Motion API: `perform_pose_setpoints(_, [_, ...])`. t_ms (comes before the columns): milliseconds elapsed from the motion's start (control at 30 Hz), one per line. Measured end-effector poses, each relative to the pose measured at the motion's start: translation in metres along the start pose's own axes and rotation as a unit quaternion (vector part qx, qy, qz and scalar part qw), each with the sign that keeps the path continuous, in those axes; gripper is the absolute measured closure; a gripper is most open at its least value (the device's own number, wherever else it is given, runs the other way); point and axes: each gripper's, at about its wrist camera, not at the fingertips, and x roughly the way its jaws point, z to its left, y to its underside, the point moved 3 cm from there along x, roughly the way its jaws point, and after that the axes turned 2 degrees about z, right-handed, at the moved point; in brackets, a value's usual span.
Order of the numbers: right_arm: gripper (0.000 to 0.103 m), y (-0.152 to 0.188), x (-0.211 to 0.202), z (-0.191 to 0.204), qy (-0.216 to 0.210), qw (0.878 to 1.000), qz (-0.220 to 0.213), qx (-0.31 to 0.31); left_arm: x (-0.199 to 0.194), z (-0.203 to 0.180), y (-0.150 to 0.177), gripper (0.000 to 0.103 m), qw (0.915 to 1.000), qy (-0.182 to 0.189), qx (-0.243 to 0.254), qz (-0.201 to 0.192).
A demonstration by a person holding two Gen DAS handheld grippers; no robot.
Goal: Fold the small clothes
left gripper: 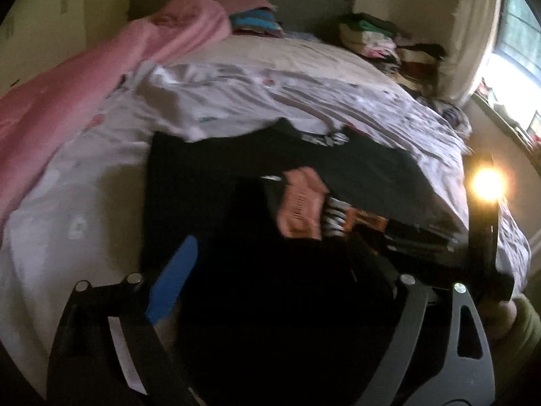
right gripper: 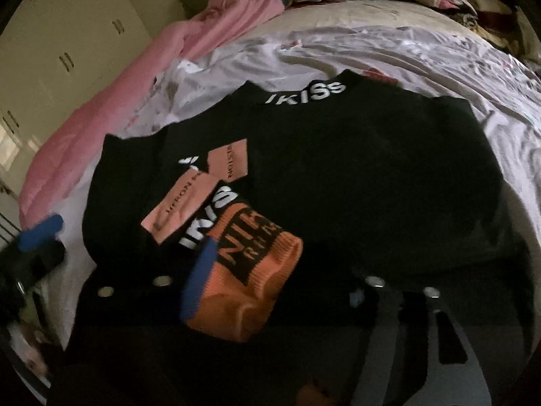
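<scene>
Bed [right gripper: 422, 54]: open rumpled sheet beyond the black garment [right gripper: 338, 169] and to its right. Left edge blocked by pink blanket [right gripper: 111, 108]. Head end blocked by folded stacks [left gripper: 257, 20] and clothes heap [left gripper: 378, 40]. Pink sock [left gripper: 301, 203] and orange sock [right gripper: 250, 270] occupy garment's near left.

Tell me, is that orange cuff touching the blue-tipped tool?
Touching. The right wrist view shows the right tool's blue finger lying against the orange cuff, with no gap.
</scene>
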Motion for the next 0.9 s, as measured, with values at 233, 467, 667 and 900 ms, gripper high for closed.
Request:
perform_pose_setpoints(233, [0.092,-0.009,-0.014,0.027,-0.014,0.998,-0.031,-0.055,-0.012,0.055,-0.024,0.021,0.9974,-0.058,-0.041,-0.016])
perform_pose_setpoints(467, [0.093,-0.055,-0.078,0.067,-0.04,0.983,-0.115,-0.141,-0.037,0.121,-0.054,0.021,0.9872,-0.109,-0.108,-0.045])
perform_pose_setpoints(667, [0.094,-0.101,-0.129,0.057,-0.019,0.972,-0.172,-0.16,-0.046,0.128,-0.074,0.021,0.9866,-0.092,-0.121,-0.06])
perform_pose_setpoints(900, [0.095,-0.115,-0.143,0.01,0.03,0.973,-0.181,-0.141,-0.019,0.102,-0.073,0.021,0.9883,-0.055,-0.133,-0.051])
